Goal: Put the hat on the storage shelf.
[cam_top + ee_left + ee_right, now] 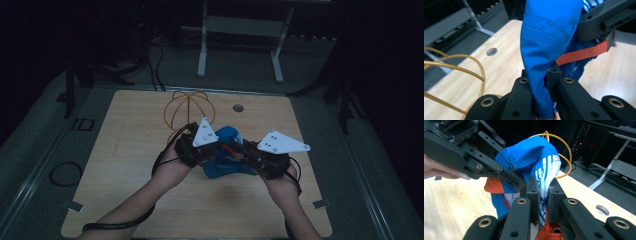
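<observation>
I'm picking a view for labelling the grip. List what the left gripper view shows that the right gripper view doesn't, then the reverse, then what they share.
Left gripper view: the left gripper shut on a plain blue fold of the blue garment, with a taut orange strap.

Right gripper view: the right gripper shut on the garment's blue-and-white striped part, and a hand behind the other gripper.

Both: the garment, the yellow wire frame, the wooden table and its round hole.

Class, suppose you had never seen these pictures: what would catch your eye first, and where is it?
First, the bright blue garment with orange trim, held up over the middle of the wooden table between the two grippers. The left gripper is shut on a blue fold, the right gripper on a blue-and-white striped part. Behind it, at the table's far edge, stands a yellow wire frame.
</observation>
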